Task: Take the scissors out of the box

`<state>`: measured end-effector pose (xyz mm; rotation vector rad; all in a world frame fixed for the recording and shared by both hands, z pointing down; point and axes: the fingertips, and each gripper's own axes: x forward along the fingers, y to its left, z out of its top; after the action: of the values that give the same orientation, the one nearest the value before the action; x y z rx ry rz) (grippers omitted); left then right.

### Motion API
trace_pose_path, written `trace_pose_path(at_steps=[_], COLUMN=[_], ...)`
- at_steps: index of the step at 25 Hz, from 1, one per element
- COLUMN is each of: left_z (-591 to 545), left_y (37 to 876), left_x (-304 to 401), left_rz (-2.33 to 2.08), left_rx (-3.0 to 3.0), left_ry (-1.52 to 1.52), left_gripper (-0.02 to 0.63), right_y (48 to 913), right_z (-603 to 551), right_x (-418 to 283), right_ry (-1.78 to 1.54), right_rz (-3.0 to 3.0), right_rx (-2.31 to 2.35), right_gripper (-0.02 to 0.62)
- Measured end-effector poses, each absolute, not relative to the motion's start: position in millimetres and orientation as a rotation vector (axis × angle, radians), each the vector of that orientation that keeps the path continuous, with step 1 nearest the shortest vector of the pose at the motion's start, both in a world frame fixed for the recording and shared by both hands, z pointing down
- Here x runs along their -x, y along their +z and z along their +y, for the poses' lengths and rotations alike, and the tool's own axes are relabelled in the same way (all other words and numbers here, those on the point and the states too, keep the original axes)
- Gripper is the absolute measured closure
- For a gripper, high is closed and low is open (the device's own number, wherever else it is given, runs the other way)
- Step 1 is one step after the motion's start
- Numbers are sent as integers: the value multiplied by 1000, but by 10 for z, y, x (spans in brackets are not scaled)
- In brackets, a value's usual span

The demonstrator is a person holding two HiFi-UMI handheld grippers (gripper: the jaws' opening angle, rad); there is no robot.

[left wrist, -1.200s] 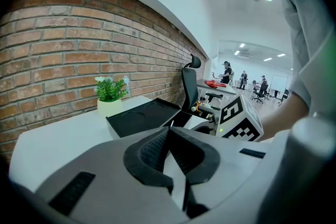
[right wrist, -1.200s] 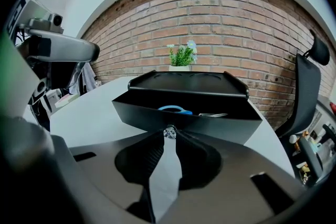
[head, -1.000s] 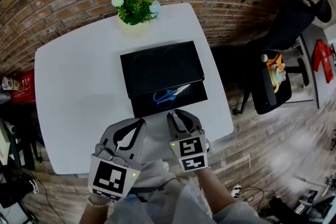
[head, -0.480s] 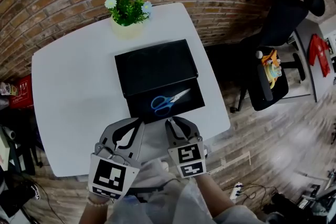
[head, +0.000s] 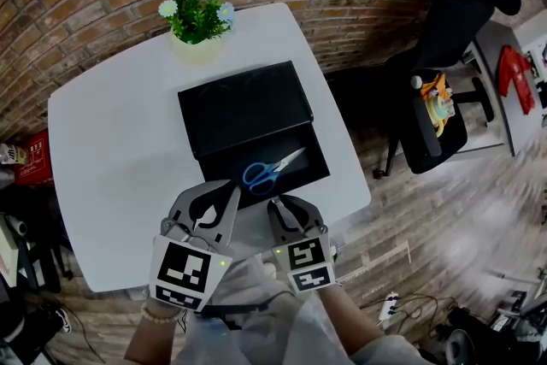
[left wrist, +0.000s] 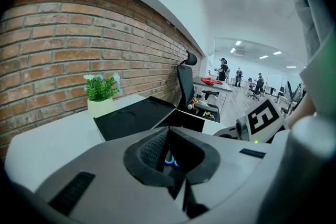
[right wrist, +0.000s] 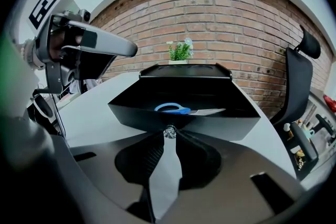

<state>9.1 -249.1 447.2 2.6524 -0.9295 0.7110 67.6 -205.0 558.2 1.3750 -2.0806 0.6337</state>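
A black box (head: pixel 244 103) lies on the white table (head: pixel 111 175), its drawer (head: pixel 314 168) slid out toward me. Blue-handled scissors (head: pixel 269 169) lie flat inside the drawer and also show in the right gripper view as scissors (right wrist: pixel 176 108). My right gripper (head: pixel 275 203) is at the drawer's front wall, shut on its small metal knob (right wrist: pixel 169 131). My left gripper (head: pixel 229 191) hovers just left of it at the drawer's front left corner, jaws together with nothing held. Through the left gripper view a sliver of blue shows between the jaws.
A potted plant (head: pixel 195 17) stands at the table's far edge behind the box, against a brick wall. A black office chair (head: pixel 444 38) and a seat with colourful items (head: pixel 438 120) are to the right, on wooden floor. The table's front edge is just under my grippers.
The drawer has slid farther out of the box toward me with the right gripper on its knob; the scissors, half hidden before, now lie fully in sight.
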Motion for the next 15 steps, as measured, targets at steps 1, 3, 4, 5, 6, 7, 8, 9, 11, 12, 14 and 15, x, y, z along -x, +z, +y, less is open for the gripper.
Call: trace_pose_path(at_steps=[1, 3, 4, 5, 6, 7, 8, 9, 11, 12, 14, 15], left_z=[-2502, -2508, -2504, -2499, -2494, -2491, -2489, -2491, -2497, -2498, -2491, -2489], left_y=[4503, 4579, 4622, 4666, 4710, 4754, 4798, 4840, 4908, 4936, 4995, 5030], left_x=[-118, -180, -211, -239, -265, -289, -313, -336, -385, -412, -464, -484], left_rz=[-914, -870, -845, -819, -793, -768, -744, -719, -667, -637, -575, -549], left_rx=[-2645, -2648, -2655, -2664, -2672, -2678, -2684, -2688, -2689, -2685, -2675, -2672], left_ry=[718, 763, 798, 837, 877, 917, 955, 991, 1038, 1049, 1072, 1093], left_gripper=[589, 589, 589, 589, 589, 589, 589, 589, 589, 589, 581, 576], right_y=[5588, 5590, 5585, 5581, 5579, 5579, 5578, 5578, 5579, 5580, 5580, 5579], right_z=[-2032, -2006, -1999, -1997, -1997, -1997, -1995, -1993, -1994, -1995, -1993, -1989], right_x=[-680, -689, -693, -696, -698, -702, -708, -714, -720, -721, -726, -729], right_ry=[636, 639, 640, 640, 640, 639, 638, 638, 639, 641, 646, 649], right_rz=[-2080, -2082, -2084, -2085, -2085, -2085, -2085, -2084, -2084, -2084, -2086, -2088], right_rx=[-1373, -1375, -1379, -1382, -1383, -1383, -1383, -1384, -1387, -1389, -1390, -1392], right_gripper=[505, 505, 505, 505, 505, 505, 505, 505, 505, 505, 505, 505])
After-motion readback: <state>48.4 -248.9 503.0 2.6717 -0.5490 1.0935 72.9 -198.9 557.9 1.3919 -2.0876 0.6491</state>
